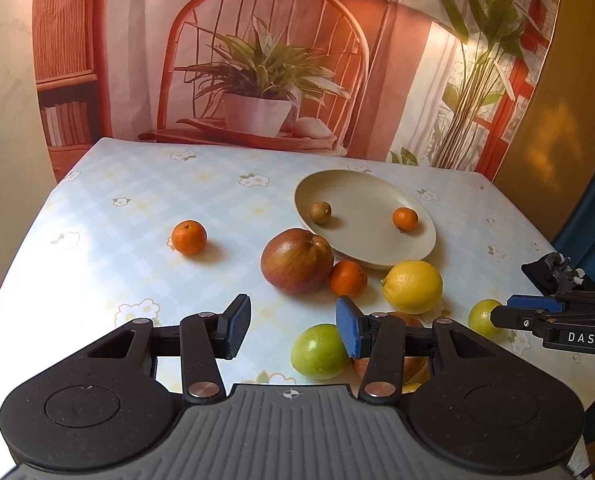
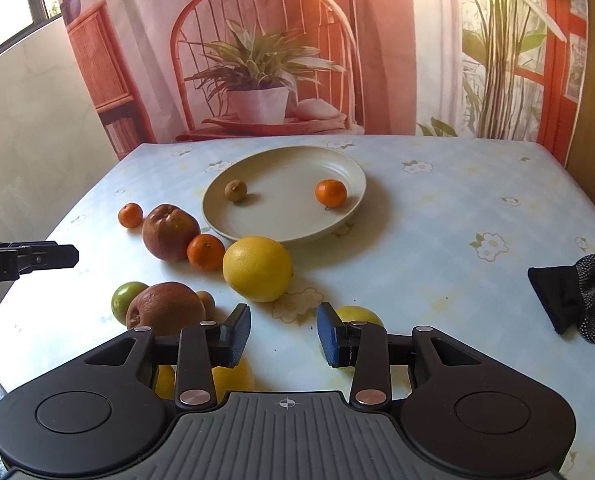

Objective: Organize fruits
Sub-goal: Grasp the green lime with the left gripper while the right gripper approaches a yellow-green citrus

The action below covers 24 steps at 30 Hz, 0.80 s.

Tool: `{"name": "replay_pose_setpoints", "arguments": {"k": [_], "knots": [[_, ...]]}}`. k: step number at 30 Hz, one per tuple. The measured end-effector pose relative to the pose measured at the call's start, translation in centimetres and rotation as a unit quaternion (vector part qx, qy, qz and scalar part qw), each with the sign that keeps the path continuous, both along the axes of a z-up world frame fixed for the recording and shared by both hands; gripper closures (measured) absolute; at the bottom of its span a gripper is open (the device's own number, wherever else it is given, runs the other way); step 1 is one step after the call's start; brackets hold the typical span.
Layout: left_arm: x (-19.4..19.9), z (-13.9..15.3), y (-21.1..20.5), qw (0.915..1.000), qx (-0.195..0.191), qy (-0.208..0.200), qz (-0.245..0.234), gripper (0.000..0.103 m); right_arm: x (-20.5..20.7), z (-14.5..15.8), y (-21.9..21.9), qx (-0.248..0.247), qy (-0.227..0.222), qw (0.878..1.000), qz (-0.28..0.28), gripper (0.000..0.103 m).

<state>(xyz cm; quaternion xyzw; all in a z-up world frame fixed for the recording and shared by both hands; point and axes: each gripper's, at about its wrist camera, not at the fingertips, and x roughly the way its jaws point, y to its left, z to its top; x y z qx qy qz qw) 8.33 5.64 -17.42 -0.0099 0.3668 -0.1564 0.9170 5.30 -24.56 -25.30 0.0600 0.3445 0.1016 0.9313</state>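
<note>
Fruits scattered ahead of two empty, wide-open grippers.

The round green fruit point(image 1: 320, 351) lies just beside the left gripper's point(image 1: 293, 326) right finger, a red-brown apple point(image 1: 296, 261) beyond the gap. The large yellow citrus point(image 2: 257, 268) sits ahead of the right gripper point(image 2: 283, 334), whose fingers also grip nothing. Farther off, the cream round plate point(image 2: 285, 216) on the checked surface point(image 2: 437, 240) carries a small orange mandarin point(image 2: 330, 192).
</note>
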Motion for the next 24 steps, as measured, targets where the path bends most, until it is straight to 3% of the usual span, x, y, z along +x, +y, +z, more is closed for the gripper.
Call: {"name": "replay_pose_setpoints", "arguments": {"k": [7,12,24], "knots": [[1.3,-2.7,-0.3,0.9984,-0.026,0.049,0.011,0.052,0.6,-0.5,-0.4,-0.004,0.007,1.000,-0.006,0.068],[2.9,-4.6,0.0,0.9924,-0.069,0.095,0.036,0.052,0.9,-0.6,-1.0,-0.006,0.007,1.000,-0.012,0.068],[4.4,-6.5,0.4,0.9737,-0.155,0.156,0.062,0.052,1.4,-0.9,-2.1,0.000,0.010,1.000,-0.023,0.068]]}}
